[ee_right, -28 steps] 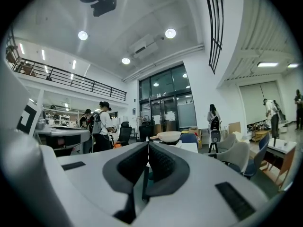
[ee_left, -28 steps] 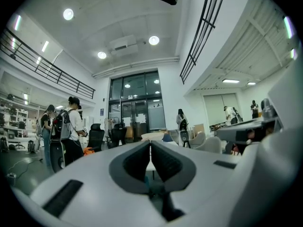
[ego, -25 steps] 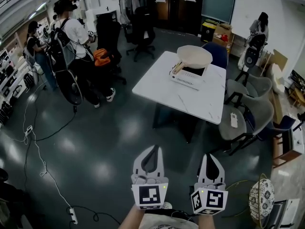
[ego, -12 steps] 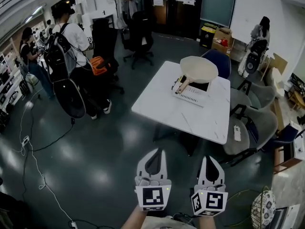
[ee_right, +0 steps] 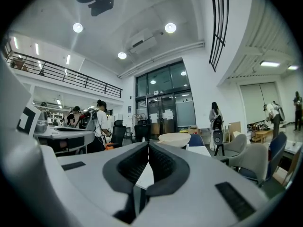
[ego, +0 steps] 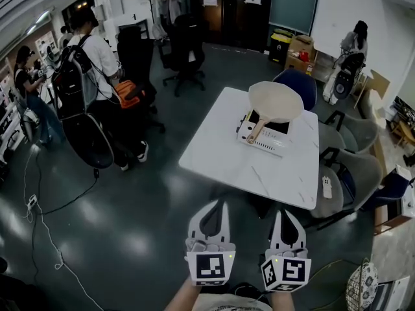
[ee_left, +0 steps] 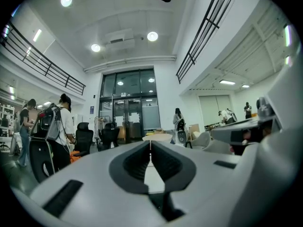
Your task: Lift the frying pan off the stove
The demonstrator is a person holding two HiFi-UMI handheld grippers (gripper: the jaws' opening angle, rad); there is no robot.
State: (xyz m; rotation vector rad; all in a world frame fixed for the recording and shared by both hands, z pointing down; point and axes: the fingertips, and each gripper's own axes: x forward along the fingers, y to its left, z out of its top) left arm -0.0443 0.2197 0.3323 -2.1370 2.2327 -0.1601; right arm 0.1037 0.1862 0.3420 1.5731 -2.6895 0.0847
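A cream frying pan [ego: 276, 102] with a wooden handle sits on a white portable stove [ego: 264, 135] on a white table [ego: 220, 149] ahead of me. My left gripper [ego: 211, 206] and right gripper [ego: 286, 214] hang side by side near the bottom of the head view, well short of the table. Both are shut with nothing between the jaws. In the left gripper view the pan [ee_left: 158, 137] shows small beyond the shut left gripper [ee_left: 150, 143]. The right gripper view shows the pan [ee_right: 175, 139] past the shut right gripper [ee_right: 148, 143].
Grey chairs [ego: 354, 173] and a blue chair [ego: 298, 83] stand round the table's right and far sides. A person with a backpack [ego: 81, 70] stands at left by black office chairs [ego: 185, 47]. Another person [ego: 353, 41] is at the far right. Cables [ego: 39, 206] trail across the dark floor.
The table, stove and pan have come closer and shifted slightly right in the head view. Both grippers stay shut and level.
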